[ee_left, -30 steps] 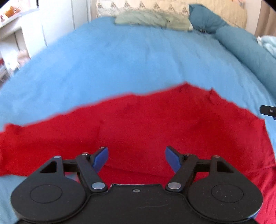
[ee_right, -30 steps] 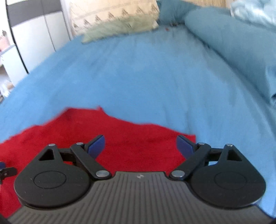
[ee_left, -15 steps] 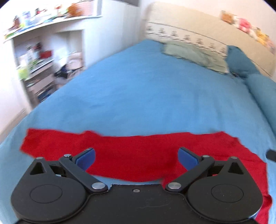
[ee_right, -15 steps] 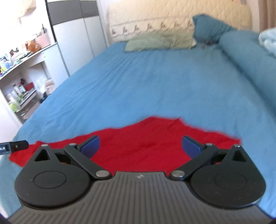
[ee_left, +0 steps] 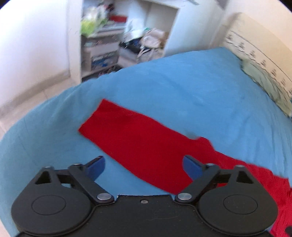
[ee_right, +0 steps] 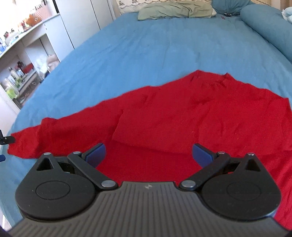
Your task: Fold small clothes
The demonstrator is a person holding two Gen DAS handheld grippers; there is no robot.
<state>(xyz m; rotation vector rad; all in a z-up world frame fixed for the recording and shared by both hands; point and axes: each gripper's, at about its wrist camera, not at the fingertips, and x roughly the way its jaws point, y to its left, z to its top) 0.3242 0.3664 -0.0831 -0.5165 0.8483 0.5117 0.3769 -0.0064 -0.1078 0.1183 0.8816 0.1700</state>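
A red long-sleeved garment lies spread flat on the blue bedsheet. In the left wrist view one red sleeve stretches out toward the bed's left edge. My left gripper hovers above that sleeve near its lower edge, jaws closing but still wide apart, nothing pinched between them. My right gripper hangs over the garment's body, open, with only cloth beneath. At the far left of the right wrist view a black tip of the left gripper shows beside the sleeve end.
Shelves with clutter stand beyond the bed's left edge, over pale floor. A green pillow and a patterned headboard sit at the far end. A blue bolster runs along the right side.
Both grippers swung left across the bed. The left view rolled and turned from the garment's body to the outstretched sleeve and the shelves. The right view now sits over the body.
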